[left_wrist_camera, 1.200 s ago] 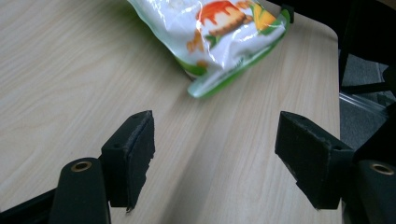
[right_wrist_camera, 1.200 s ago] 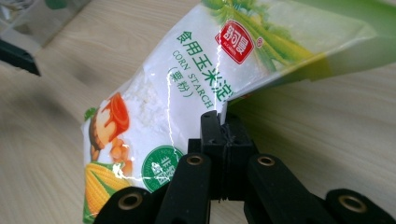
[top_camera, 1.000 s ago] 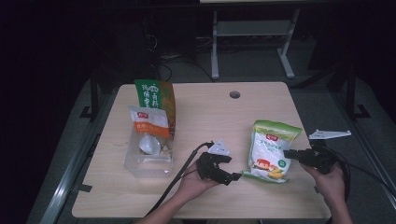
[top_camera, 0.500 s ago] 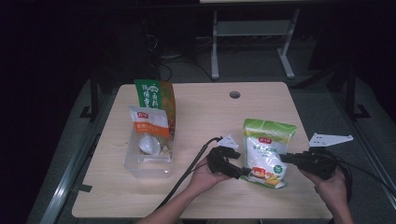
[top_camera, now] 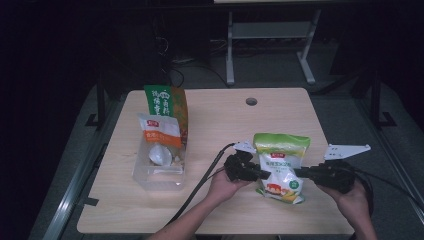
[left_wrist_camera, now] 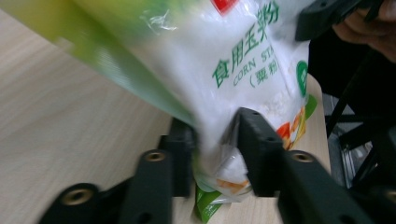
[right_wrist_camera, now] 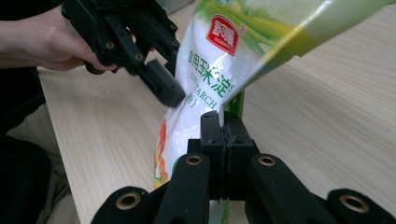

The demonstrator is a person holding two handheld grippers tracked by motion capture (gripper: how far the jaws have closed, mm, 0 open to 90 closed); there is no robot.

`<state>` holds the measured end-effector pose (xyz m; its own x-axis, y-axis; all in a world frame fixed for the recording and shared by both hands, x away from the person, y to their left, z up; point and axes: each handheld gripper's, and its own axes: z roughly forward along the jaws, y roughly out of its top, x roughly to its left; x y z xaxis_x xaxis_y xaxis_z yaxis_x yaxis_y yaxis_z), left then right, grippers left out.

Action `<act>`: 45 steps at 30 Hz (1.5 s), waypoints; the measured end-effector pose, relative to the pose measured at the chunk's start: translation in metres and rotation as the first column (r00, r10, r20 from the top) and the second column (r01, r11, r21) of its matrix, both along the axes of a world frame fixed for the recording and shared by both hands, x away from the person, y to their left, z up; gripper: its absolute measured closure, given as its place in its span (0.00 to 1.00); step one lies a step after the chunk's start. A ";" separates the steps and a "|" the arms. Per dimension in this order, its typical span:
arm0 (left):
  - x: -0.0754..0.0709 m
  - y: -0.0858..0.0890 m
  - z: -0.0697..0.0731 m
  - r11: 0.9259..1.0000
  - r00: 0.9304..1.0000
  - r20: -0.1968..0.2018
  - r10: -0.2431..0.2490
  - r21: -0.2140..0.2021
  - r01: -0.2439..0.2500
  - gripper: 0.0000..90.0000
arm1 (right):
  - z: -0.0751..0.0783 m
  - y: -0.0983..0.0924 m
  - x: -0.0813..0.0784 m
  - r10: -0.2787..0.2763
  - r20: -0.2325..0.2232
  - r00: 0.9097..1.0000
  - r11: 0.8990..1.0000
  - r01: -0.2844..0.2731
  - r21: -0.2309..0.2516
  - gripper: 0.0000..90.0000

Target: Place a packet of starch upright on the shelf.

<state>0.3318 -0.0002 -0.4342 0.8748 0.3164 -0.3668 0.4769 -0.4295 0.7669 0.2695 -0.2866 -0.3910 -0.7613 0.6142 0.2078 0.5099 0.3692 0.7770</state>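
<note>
Two grippers flank your corn starch bag (top_camera: pixel 280 165) from above, well right of the clear bin (top_camera: pixel 159 167). Left gripper (left_wrist_camera: pixel 215 140): jaws have just been closing, clamped on the soft, shifting pouch. Right gripper (right_wrist_camera: pixel 223 128): pinched tight on the bag's stiffer edge seam; hold there.

Corn starch bag (top_camera: pixel 280 165): glossy, crinkled plastic film. Table (top_camera: pixel 220 120): matt, light wood-grain top. Container (top_camera: pixel 159 169): clear plastic. Gripper jaws: matt black plastic with brass-coloured metal inserts.
</note>
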 end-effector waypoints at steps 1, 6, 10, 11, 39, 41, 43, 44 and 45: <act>0.000 0.002 0.001 1.000 1.000 0.000 0.004 -0.004 -0.004 0.85 | 0.000 0.001 0.001 0.002 0.004 1.000 1.000 -0.002 -0.002 0.98; -0.006 0.014 0.007 1.000 0.998 0.050 0.024 0.012 -0.025 0.92 | 0.001 0.014 0.004 0.030 0.006 1.000 0.999 -0.030 -0.020 0.98; -0.008 0.029 0.009 0.999 0.997 0.053 0.051 0.005 -0.051 0.93 | 0.002 0.027 0.008 0.054 0.000 0.999 0.998 -0.054 -0.025 0.99; -0.009 0.033 0.010 0.998 0.997 0.057 0.056 0.004 -0.056 0.93 | 0.002 0.030 0.010 0.060 0.003 0.998 0.998 -0.060 -0.024 0.99; -0.026 0.058 0.020 0.995 0.983 0.162 0.082 0.049 -0.091 0.88 | -0.006 0.066 0.035 0.138 -0.081 0.987 0.989 -0.141 -0.032 0.94; -0.031 0.061 0.024 0.994 0.979 0.188 0.080 0.054 -0.092 0.81 | -0.004 0.065 0.035 0.142 -0.084 0.986 0.989 -0.145 -0.025 0.96; -0.035 0.064 0.027 0.994 0.977 0.195 0.086 0.049 -0.097 0.79 | -0.004 0.064 0.034 0.145 -0.089 0.985 0.989 -0.147 -0.017 0.97; -0.038 0.066 0.028 0.994 0.975 0.203 0.084 0.055 -0.097 0.76 | -0.003 0.064 0.034 0.145 -0.087 0.986 0.989 -0.147 -0.015 0.97; -0.041 0.069 0.028 0.993 0.974 0.207 0.090 0.058 -0.104 0.74 | -0.002 0.064 0.034 0.139 -0.083 0.987 0.990 -0.140 -0.011 0.98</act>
